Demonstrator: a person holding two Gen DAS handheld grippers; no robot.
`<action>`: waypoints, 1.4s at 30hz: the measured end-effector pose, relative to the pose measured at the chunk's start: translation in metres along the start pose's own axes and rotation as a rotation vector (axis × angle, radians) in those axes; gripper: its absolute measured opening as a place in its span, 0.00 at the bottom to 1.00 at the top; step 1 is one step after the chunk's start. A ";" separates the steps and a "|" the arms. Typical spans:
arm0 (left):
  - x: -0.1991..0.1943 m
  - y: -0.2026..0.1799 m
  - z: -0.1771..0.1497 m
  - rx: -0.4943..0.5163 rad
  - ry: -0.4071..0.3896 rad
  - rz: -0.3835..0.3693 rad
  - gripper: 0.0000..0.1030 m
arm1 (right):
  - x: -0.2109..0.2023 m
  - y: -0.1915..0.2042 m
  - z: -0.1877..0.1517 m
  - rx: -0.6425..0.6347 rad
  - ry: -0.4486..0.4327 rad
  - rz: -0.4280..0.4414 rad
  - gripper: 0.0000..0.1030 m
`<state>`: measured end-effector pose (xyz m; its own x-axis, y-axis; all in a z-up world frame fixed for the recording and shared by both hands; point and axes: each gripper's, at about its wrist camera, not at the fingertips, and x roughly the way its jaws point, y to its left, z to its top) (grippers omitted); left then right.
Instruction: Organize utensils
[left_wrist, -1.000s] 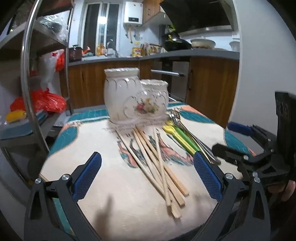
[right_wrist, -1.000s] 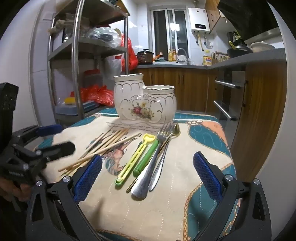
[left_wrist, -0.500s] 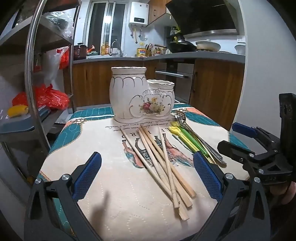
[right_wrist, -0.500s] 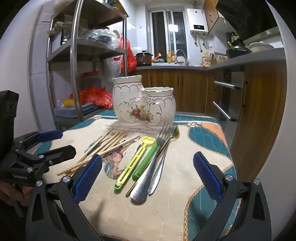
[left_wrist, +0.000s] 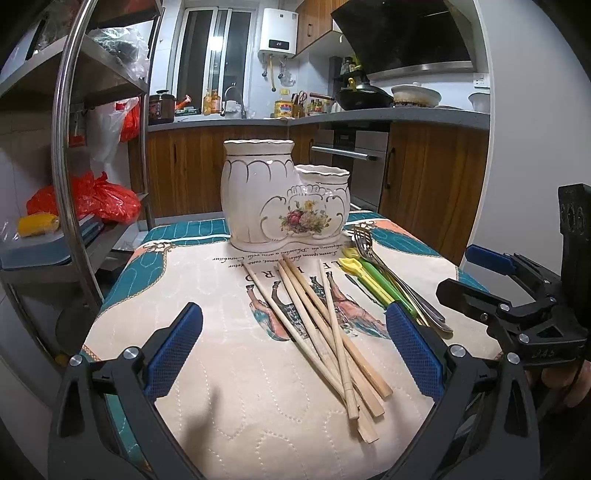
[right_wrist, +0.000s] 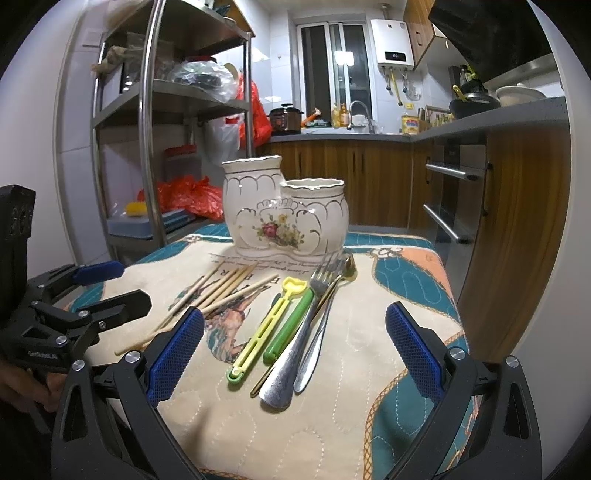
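— What sits on the table?

— A white ceramic holder (left_wrist: 286, 201) stands upright at the far side of the quilted cloth (left_wrist: 229, 398). Wooden chopsticks (left_wrist: 325, 332) lie fanned in front of it, with a yellow stick (right_wrist: 266, 328), a green stick (right_wrist: 290, 321) and forks (right_wrist: 303, 332) beside them.

— And the grippers?

— The left gripper (left_wrist: 293, 345) and right gripper (right_wrist: 294, 345) hover spread wide above the cloth, gripping nothing.
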<state>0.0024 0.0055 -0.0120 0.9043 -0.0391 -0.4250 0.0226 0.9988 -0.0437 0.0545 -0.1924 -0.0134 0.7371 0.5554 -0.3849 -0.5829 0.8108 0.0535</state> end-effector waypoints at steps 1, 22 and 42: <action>0.000 0.000 0.000 0.000 0.000 0.001 0.95 | 0.000 0.000 0.000 0.000 -0.001 -0.001 0.95; -0.003 0.001 0.002 -0.005 -0.009 0.002 0.95 | 0.000 0.000 0.000 0.002 0.000 0.001 0.95; -0.003 0.002 0.001 -0.002 -0.008 -0.001 0.95 | 0.000 0.000 0.000 0.000 -0.003 0.001 0.95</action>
<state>0.0003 0.0079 -0.0097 0.9077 -0.0400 -0.4177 0.0230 0.9987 -0.0458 0.0541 -0.1924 -0.0132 0.7372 0.5570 -0.3824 -0.5839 0.8100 0.0542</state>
